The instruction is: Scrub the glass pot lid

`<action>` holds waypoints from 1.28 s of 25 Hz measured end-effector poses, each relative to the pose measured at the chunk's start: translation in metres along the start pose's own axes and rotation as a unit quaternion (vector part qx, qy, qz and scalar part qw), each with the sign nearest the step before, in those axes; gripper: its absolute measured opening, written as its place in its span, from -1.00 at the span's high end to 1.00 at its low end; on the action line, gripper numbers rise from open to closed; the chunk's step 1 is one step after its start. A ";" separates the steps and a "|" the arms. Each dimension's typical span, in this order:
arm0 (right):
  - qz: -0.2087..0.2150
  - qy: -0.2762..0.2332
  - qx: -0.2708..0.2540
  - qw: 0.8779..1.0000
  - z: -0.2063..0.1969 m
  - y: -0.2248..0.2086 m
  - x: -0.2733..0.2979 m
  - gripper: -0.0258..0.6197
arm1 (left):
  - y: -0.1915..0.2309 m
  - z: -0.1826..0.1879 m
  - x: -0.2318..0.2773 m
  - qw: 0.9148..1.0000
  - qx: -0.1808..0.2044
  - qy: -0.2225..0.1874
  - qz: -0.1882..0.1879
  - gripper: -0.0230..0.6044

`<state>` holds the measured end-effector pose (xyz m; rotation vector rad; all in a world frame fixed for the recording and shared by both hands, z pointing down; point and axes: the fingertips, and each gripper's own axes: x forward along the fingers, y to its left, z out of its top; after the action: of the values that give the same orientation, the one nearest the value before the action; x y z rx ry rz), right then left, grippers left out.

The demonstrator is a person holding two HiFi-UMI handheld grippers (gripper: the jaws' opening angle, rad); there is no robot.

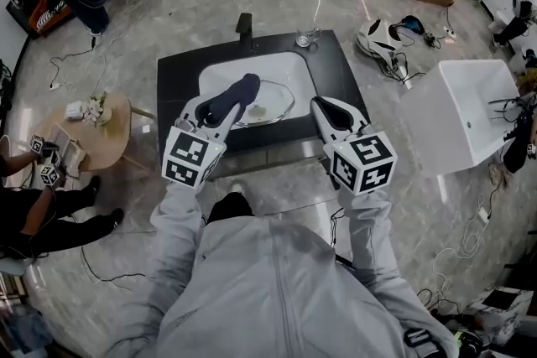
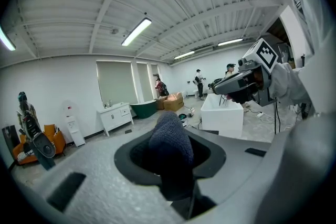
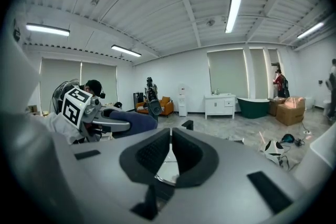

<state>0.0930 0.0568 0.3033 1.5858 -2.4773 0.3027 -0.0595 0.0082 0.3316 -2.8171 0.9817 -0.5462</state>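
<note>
Dark blue cloth [image 1: 237, 90] is clamped between the jaws of the left gripper [image 1: 220, 109], and in the left gripper view the cloth [image 2: 170, 139] is seen standing up out of the black pads and filling the gap between them. Its free end is held over the left part of the white sink basin [image 1: 220, 73], at the left edge of the glass pot lid [image 1: 270, 103]; contact cannot be judged. The lid is seen lying in the basin, between the two grippers. To its right, the right gripper [image 1: 323, 106] is held over the black counter [image 1: 336, 63]. Its jaws are closed to a thin slit, with nothing gripped.
</note>
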 end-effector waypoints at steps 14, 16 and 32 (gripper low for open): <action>-0.002 0.056 0.028 0.998 -0.022 -0.035 0.084 0.82 | 0.066 -0.067 0.065 0.997 -0.031 0.064 -0.009 0.56; -0.007 0.065 0.037 0.997 -0.026 -0.040 0.096 0.82 | 0.076 -0.075 0.074 0.997 -0.034 0.073 -0.012 0.56; -0.038 0.110 0.085 0.989 -0.066 -0.056 0.158 0.82 | 0.125 -0.176 0.115 0.986 -0.046 0.152 -0.048 0.56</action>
<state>0.0819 -0.0867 0.4126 1.6075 -2.2687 0.6558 -0.1131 -0.1581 0.5021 -2.9318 0.9421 -0.9905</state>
